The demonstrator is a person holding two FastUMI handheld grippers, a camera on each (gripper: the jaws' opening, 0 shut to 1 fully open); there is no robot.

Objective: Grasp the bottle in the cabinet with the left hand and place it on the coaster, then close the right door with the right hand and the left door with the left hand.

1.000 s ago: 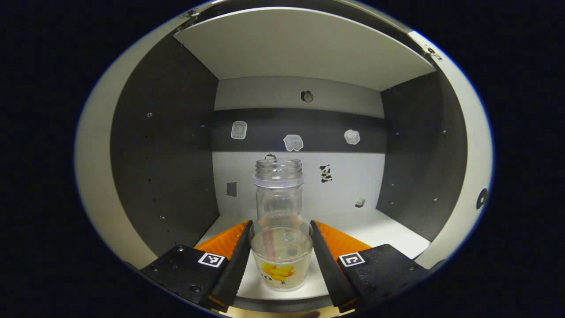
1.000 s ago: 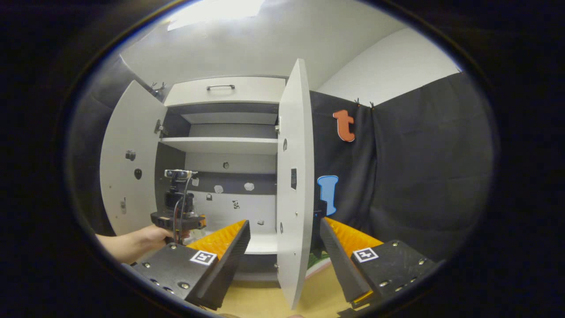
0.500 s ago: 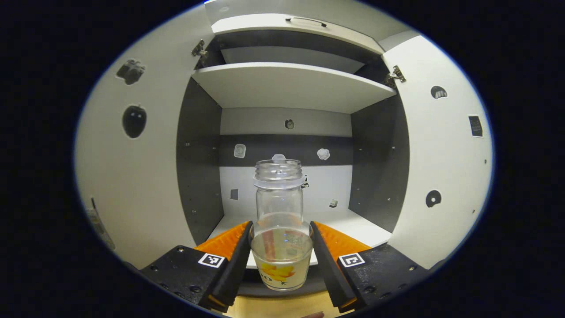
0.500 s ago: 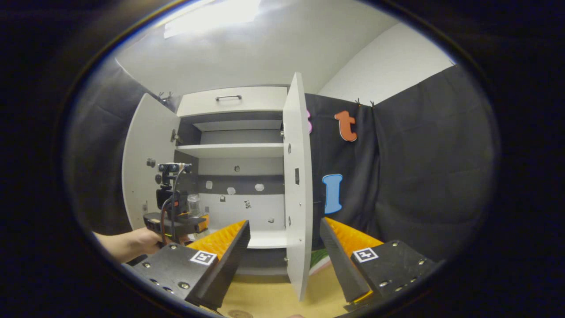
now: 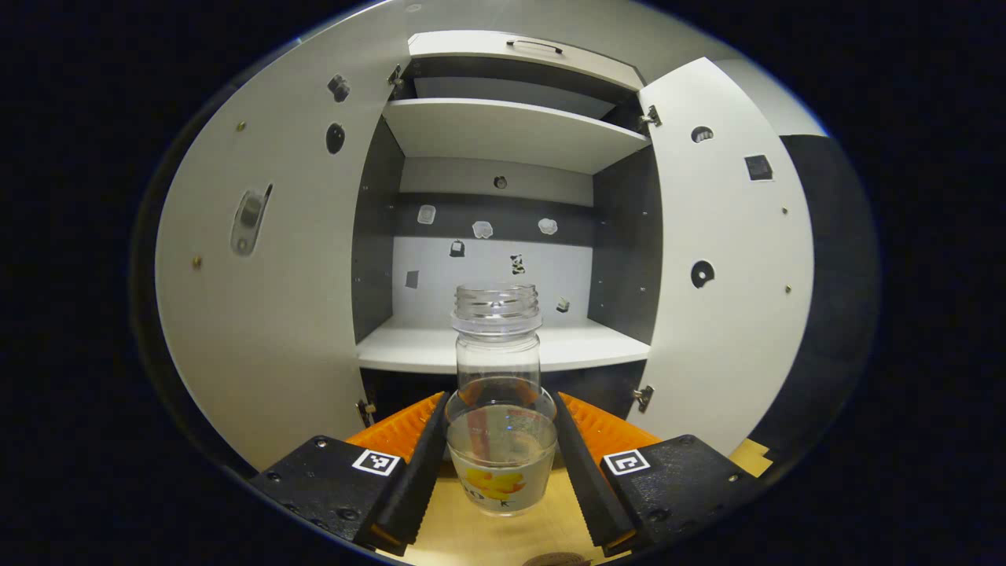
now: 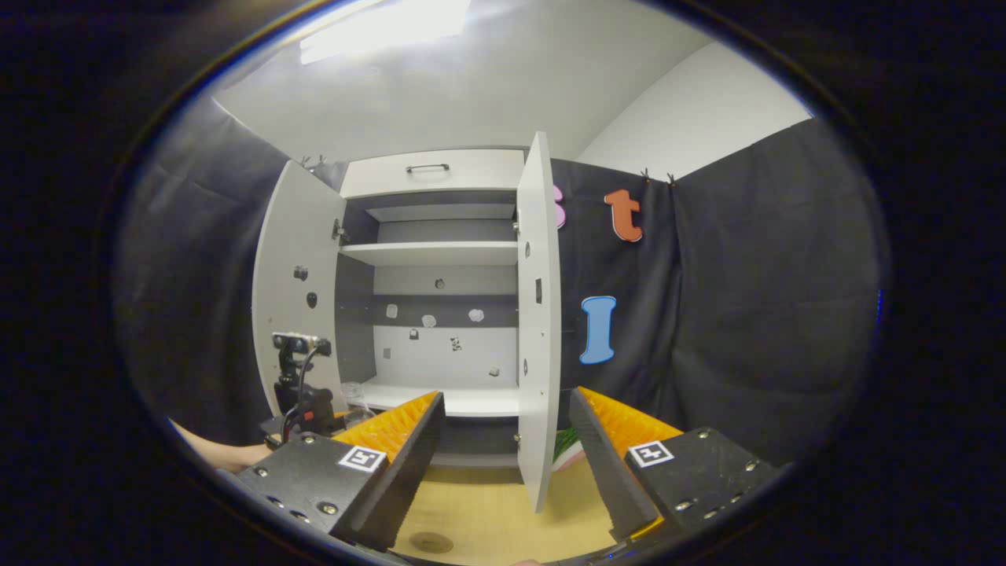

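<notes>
Pulled back out of the cabinet since a second ago, the left gripper clamps both fingers on the clear bottle, upright above the wooden table. Right gripper hangs spread wide before the right door; both doors stand open.

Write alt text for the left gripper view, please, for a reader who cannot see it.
The left gripper holds a clear uncapped bottle upright between both fingers, above a wooden table. Behind stands a white cabinet with both doors open.
</notes>
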